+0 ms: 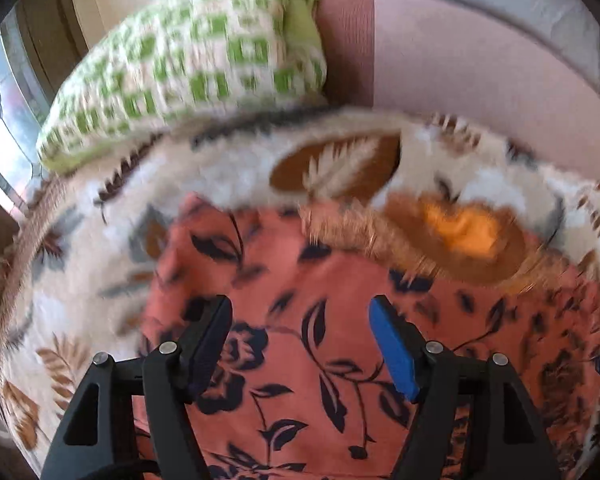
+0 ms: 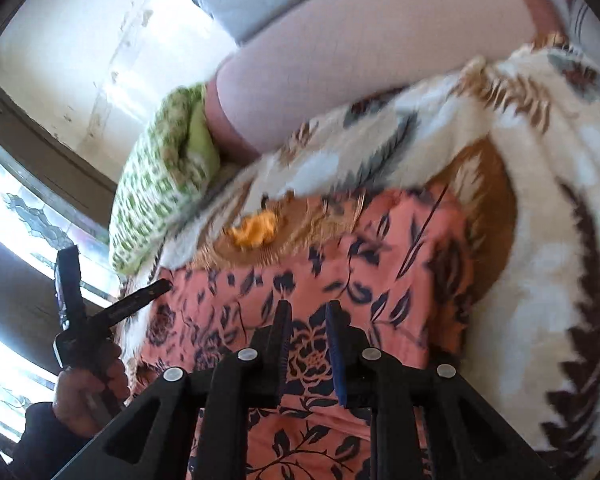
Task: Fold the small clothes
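Coral floral cloth (image 1: 300, 340) lies flat on the blanket (image 1: 80, 280), directly under both: left gripper (image 1: 300, 344) spread wide, right gripper (image 2: 306, 344) narrowly parted (both empty).

The left wrist view is taken from close above the coral floral-print garment (image 1: 300, 320), facing forward toward the green-and-white checked pillow (image 1: 188, 64). The right wrist view is tilted and set equally near, aimed across the same garment (image 2: 300, 280). The pillow (image 2: 160, 176), the cream leaf-patterned fleece blanket (image 1: 228, 168) and the pink cushion (image 1: 460, 80) are shared by both views.
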A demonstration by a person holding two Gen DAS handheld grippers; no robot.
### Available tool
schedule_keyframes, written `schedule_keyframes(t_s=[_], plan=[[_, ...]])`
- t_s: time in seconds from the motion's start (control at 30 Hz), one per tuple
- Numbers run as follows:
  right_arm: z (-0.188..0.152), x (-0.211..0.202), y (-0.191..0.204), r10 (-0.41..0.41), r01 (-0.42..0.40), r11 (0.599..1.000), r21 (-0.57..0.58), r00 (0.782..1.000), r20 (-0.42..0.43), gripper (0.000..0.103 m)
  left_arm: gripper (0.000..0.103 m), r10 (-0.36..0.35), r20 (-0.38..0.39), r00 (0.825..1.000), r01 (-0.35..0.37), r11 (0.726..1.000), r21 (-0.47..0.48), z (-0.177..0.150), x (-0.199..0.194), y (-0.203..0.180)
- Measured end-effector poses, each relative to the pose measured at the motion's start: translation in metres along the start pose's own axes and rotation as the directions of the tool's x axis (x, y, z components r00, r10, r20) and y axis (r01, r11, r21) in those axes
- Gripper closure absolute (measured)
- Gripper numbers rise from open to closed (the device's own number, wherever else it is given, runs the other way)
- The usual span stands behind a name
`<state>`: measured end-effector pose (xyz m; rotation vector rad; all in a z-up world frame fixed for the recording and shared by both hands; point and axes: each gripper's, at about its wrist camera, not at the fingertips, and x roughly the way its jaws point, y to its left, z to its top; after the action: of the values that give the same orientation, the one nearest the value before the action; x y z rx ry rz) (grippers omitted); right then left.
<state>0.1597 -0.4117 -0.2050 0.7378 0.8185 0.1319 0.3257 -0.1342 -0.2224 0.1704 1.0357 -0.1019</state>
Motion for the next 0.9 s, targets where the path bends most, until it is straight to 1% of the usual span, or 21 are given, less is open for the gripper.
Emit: schedule_keyframes(t_s=[0.03, 0.07, 0.1, 0.13, 0.17, 0.2, 0.27, 0.3, 0.37, 0.43, 0.47, 0.53, 0.57, 0.6, 0.63, 0.67, 0.7, 0.73, 0.77, 0.83, 0.9], plan=[[-0.001, 0.008, -0.004, 0.003, -0.002, 1.0, 0.017, 1.0, -0.028, 0.083, 0.031, 0.021, -0.031, 0.999, -0.021, 1.0, 0.004, -0.004, 0.012, 0.001], [-0.004, 0.019, -0.011, -0.018, 0.02, 0.999, 0.038, 0.997, -0.069, 0.083, 0.028, 0.036, -0.073, 0.997, -0.036, 0.999, -0.004, -0.011, 0.026, 0.006], [-0.008, 0.026, -0.019, -0.052, 0.057, 0.997, 0.048, 0.994, -0.099, 0.082, 0.023, 0.015, -0.042, 0.999, -0.016, 0.999, -0.029, -0.013, 0.028, 0.014], [-0.011, 0.034, -0.025, -0.089, 0.097, 0.994, 0.057, 0.988, -0.129, 0.084, 0.022, 0.013, -0.022, 1.0, -0.014, 0.999, -0.04, -0.014, 0.028, 0.018], [-0.013, 0.037, -0.033, -0.071, 0.083, 0.993, 0.08, 0.988, -0.138, 0.085, 0.022, 0.022, -0.03, 0.999, -0.023, 0.999, -0.029, -0.014, 0.027, 0.019], [-0.013, 0.034, -0.039, -0.037, 0.05, 0.992, 0.112, 0.992, -0.117, 0.085, 0.022, 0.031, -0.044, 0.999, -0.031, 0.999, -0.016, -0.013, 0.024, 0.02], [-0.011, 0.029, -0.041, -0.026, 0.043, 0.99, 0.133, 0.992, -0.127, 0.085, 0.022, 0.048, -0.053, 0.997, -0.048, 0.999, -0.013, -0.012, 0.008, 0.026], [-0.01, 0.021, -0.04, -0.036, 0.05, 0.99, 0.129, 0.993, -0.111, 0.084, 0.022, 0.036, -0.039, 0.999, -0.037, 0.999, -0.02, -0.012, -0.002, 0.03], [-0.009, 0.001, -0.041, -0.075, 0.08, 0.991, 0.11, 0.996, -0.05, 0.084, 0.022, -0.011, 0.0, 1.0, 0.011, 1.0, -0.026, -0.022, -0.03, 0.045], [-0.012, -0.024, -0.04, -0.086, 0.085, 0.992, 0.098, 0.996, 0.014, 0.084, 0.022, -0.065, 0.032, 0.997, 0.065, 0.998, -0.011, -0.039, -0.06, 0.063], [-0.016, -0.04, -0.038, -0.097, 0.092, 0.991, 0.096, 0.994, 0.052, 0.083, 0.022, -0.1, 0.062, 0.993, 0.1, 0.995, 0.002, -0.053, -0.081, 0.075], [-0.022, -0.081, -0.022, -0.08, 0.069, 0.995, 0.065, 0.98, 0.185, 0.082, 0.021, -0.134, 0.111, 0.985, 0.131, 0.991, 0.034, -0.074, -0.11, 0.092], [-0.027, -0.104, -0.013, -0.06, 0.053, 0.998, 0.036, 0.964, 0.259, 0.077, 0.019, -0.14, 0.143, 0.98, 0.134, 0.99, 0.052, -0.093, -0.129, 0.106], [-0.038, -0.133, 0.002, -0.039, 0.047, 0.999, -0.014, 0.932, 0.36, 0.069, 0.017, -0.139, 0.166, 0.976, 0.13, 0.989, 0.063, -0.107, -0.143, 0.116], [-0.048, -0.152, 0.011, -0.029, 0.054, 0.997, -0.046, 0.907, 0.421, 0.032, 0.016, -0.138, 0.183, 0.973, 0.127, 0.989, 0.072, -0.117, -0.153, 0.125], [-0.062, -0.172, 0.02, -0.022, 0.063, 0.996, -0.069, 0.874, 0.485, 0.003, 0.016, -0.135, 0.2, 0.971, 0.121, 0.989, 0.082, -0.133, -0.165, 0.136], [-0.075, -0.187, 0.025, -0.008, 0.058, 0.995, -0.079, 0.848, 0.53, 0.0, 0.015, -0.13, 0.208, 0.969, 0.114, 0.99, 0.085, -0.149, -0.174, 0.148], [-0.093, -0.202, 0.028, 0.015, 0.041, 0.996, -0.083, 0.818, 0.574, 0.0, 0.014, -0.127, 0.209, 0.97, 0.113, 0.991, 0.077, -0.164, -0.18, 0.158], [-0.11, -0.211, 0.03, 0.022, 0.03, 0.996, -0.08, 0.814, 0.58, 0.0, 0.014, -0.127, 0.2, 0.971, 0.118, 0.991, 0.06, -0.18, -0.184, 0.17], [-0.132, -0.209, 0.034, -0.02, 0.054, 0.997, -0.05, 0.853, 0.522, 0.0, 0.014, -0.14, 0.171, 0.975, 0.139, 0.99, 0.017, -0.207, -0.185, 0.189], [-0.156, -0.204, 0.025, -0.052, 0.068, 0.997, -0.022, 0.901, 0.43, 0.0, 0.014, -0.155, 0.132, 0.979, 0.158, 0.987, -0.015, -0.231, -0.181, 0.202]])
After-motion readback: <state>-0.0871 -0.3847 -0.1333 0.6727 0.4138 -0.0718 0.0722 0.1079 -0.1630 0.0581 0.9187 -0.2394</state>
